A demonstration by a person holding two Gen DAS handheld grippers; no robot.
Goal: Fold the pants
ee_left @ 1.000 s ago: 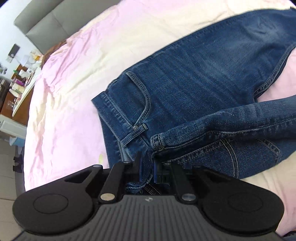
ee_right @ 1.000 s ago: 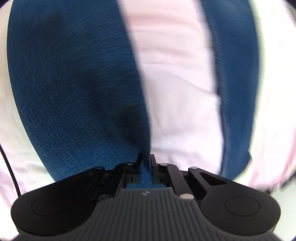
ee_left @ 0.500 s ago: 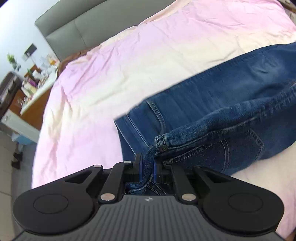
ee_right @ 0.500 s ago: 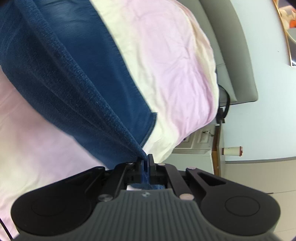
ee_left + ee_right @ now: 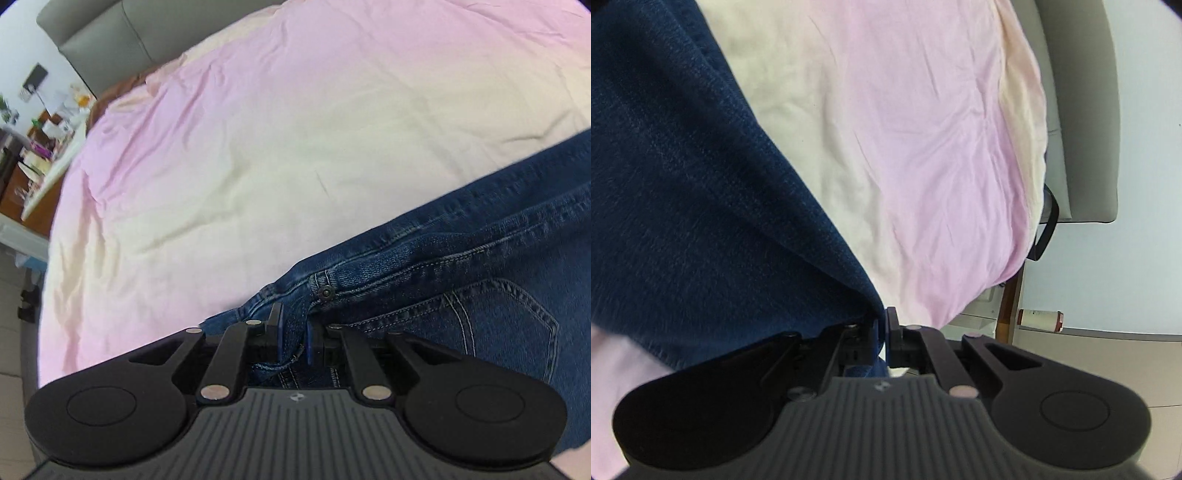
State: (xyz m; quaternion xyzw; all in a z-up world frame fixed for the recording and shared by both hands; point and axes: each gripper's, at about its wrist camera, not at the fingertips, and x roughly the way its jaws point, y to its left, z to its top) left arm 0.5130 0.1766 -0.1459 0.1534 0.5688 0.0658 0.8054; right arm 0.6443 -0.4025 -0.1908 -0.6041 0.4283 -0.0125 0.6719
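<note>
The dark blue jeans point(image 5: 461, 280) lie on the pink and cream bed sheet point(image 5: 277, 147), one half folded over the other, with a back pocket and a rivet showing. My left gripper point(image 5: 293, 326) is shut on the waistband edge at the fold. In the right wrist view a jeans leg point(image 5: 683, 184) fills the left side. My right gripper point(image 5: 881, 325) is shut on the edge of that leg near its hem. The rest of the jeans is out of view.
A grey headboard point(image 5: 110, 40) stands at the far end of the bed. A cluttered side table point(image 5: 40, 147) is at the left. In the right wrist view the bed edge point(image 5: 1027, 240), a wooden bedside stand point(image 5: 1006, 310) and the floor lie to the right.
Both grippers carried the held denim across the bed. The upper half of the jeans now covers the lower half, which showed its front pocket a second ago. Both grips held.
</note>
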